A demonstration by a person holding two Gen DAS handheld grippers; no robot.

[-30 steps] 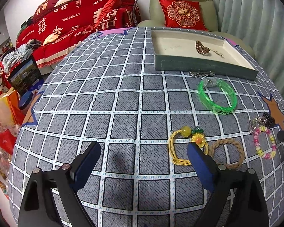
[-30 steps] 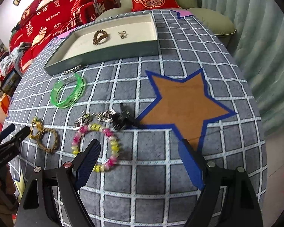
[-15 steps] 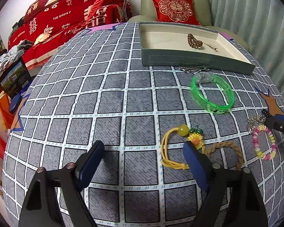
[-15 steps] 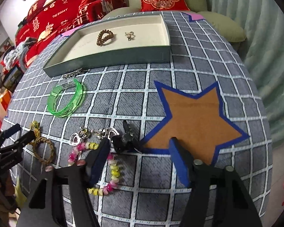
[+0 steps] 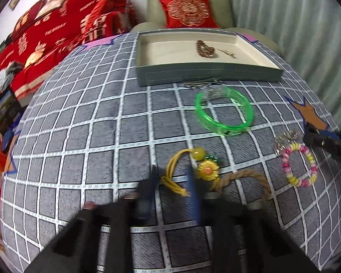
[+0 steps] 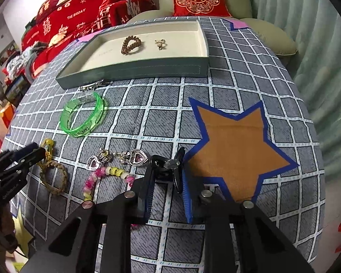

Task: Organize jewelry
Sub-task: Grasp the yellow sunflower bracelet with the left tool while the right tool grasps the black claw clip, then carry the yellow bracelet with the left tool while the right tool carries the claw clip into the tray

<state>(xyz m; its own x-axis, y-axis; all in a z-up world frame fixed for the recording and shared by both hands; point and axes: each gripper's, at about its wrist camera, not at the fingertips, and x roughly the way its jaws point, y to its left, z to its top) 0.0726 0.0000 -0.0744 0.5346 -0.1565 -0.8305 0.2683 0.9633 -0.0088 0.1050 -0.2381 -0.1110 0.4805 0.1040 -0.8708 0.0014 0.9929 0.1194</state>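
Nearest us, our right hand-held gripper [image 6: 167, 183] sits low on the tabletop [image 6: 238, 72] with its jaws narrowed around the black clip [image 6: 168, 167], one pad either side; whether they already pinch it we cannot tell. The clip's long axis runs roughly across the jaws, its upper arm pointing toward the star. Our left hand-held gripper [image 5: 172, 187] is likewise partly closed, straddling the yellow cord [image 5: 174, 177], whose loop stretches away from us toward its bead; contact is blurred. Each piece lies directly ahead of its own hand-held gripper. Farther off lies the green bangle [image 6: 81, 117], and beyond it the tray [image 6: 134, 72], the likely destination, straight ahead.
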